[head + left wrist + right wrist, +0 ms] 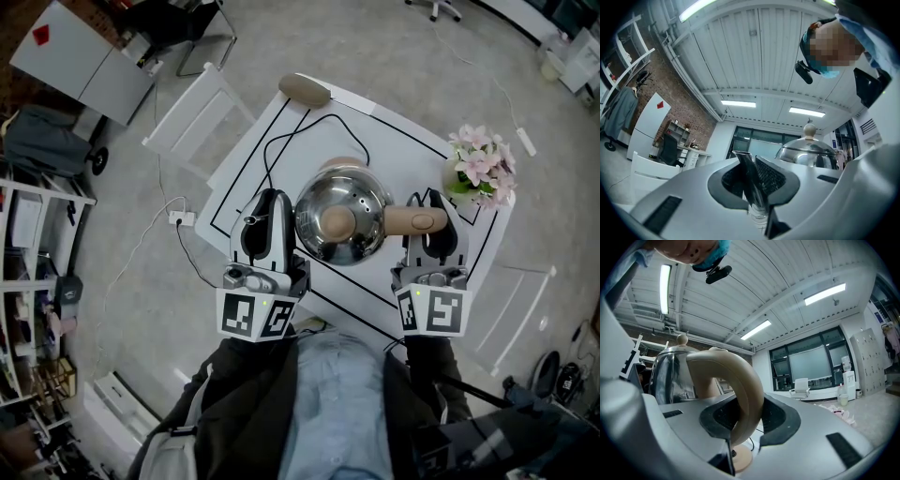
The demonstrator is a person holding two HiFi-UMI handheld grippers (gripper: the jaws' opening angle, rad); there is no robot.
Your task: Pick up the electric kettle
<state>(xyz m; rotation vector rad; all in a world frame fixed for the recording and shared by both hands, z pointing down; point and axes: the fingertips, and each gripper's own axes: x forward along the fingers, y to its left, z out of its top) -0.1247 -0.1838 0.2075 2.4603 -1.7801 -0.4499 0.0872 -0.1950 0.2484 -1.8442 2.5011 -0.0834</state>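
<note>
The electric kettle (342,214) is a shiny steel pot with a beige lid knob, and both grippers hold it above the white table (375,141). My left gripper (274,208) is shut on the thin steel spout (749,176), which stands between its dark pads. In the left gripper view the domed lid (808,150) shows to the right. My right gripper (433,217) is shut on the curved beige handle (740,390), beside the steel body (670,376). The kettle's beige base (305,90) lies at the table's far edge with its black cord.
A pot of pink flowers (480,169) stands on the table's right corner. A white chair (202,108) stands left of the table and another white seat (511,300) to the right. A power strip (181,217) lies on the floor. Shelving (28,244) lines the left side.
</note>
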